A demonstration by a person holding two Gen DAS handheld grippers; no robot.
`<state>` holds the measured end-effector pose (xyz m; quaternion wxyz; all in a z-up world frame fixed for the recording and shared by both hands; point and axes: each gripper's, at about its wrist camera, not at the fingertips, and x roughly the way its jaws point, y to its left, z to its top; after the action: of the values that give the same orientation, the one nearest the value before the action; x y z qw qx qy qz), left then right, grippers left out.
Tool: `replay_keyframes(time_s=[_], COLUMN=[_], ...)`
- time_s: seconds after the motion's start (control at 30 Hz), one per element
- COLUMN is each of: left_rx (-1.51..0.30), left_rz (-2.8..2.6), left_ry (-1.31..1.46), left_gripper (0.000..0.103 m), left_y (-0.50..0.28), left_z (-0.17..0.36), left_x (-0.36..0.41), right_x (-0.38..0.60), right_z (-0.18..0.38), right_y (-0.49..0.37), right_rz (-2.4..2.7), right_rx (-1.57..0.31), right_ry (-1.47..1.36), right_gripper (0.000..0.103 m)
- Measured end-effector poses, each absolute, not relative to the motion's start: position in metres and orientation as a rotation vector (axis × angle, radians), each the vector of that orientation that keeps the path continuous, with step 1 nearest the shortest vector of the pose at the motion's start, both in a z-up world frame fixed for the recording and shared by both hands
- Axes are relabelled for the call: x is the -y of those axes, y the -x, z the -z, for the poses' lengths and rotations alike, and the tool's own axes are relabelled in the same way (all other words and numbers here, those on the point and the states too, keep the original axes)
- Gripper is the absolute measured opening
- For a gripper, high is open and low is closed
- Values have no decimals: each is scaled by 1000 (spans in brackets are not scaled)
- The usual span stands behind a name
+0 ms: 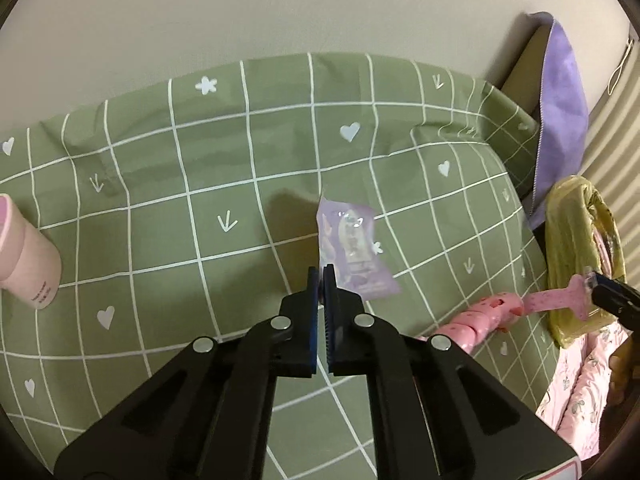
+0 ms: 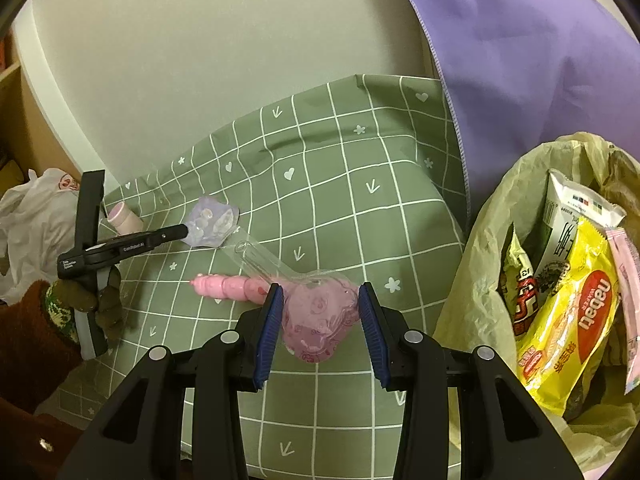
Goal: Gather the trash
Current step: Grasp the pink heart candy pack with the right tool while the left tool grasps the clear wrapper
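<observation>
Green checked cloth (image 1: 160, 248) covers the table under both my tongs. Off its right edge stands a yellowish trash bag (image 2: 472, 264), open, with snack wrappers inside. My right gripper (image 2: 320, 312) is clamped on a pink packet (image 2: 316, 320), near the bag. My left gripper (image 1: 321, 280) is pinched together on the corner of a small purple wrapper (image 1: 352, 248), lifted off the cloth.

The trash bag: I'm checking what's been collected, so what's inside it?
Inside the trash bag show a yellow wafer packet, a white carton, a pink wrapper and a dark red-lettered packet. Anything beneath them is covered.
</observation>
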<state>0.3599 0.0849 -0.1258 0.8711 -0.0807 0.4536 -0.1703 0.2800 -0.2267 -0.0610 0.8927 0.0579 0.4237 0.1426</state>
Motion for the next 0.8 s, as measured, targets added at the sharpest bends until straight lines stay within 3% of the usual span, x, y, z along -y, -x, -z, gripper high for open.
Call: replay_keyframes(time_s=[0.27, 0.47, 0.53, 0.6, 0.8], left_rx=[-891, -952, -980, -1007, -1014], left_rz=[317, 313, 316, 313, 310], left_ry=[78, 111, 153, 183, 187], left_gripper=[1, 2, 7, 19, 33], left_y=[-354, -361, -365, -366, -369], left_z=[95, 113, 123, 133, 147], left_x=[-75, -77, -81, -84, -79], right_x=[230, 231, 232, 232, 233], right_z=[65, 68, 69, 69, 76], right_y=[-276, -270, -267, -265, -261], right_rz=[-304, -305, -302, -297, -288], right_rx=[-877, -880, -886, -895, -927], right_ry=[-152, -171, -168, -167, -168], right_gripper=[37, 37, 37, 37, 37])
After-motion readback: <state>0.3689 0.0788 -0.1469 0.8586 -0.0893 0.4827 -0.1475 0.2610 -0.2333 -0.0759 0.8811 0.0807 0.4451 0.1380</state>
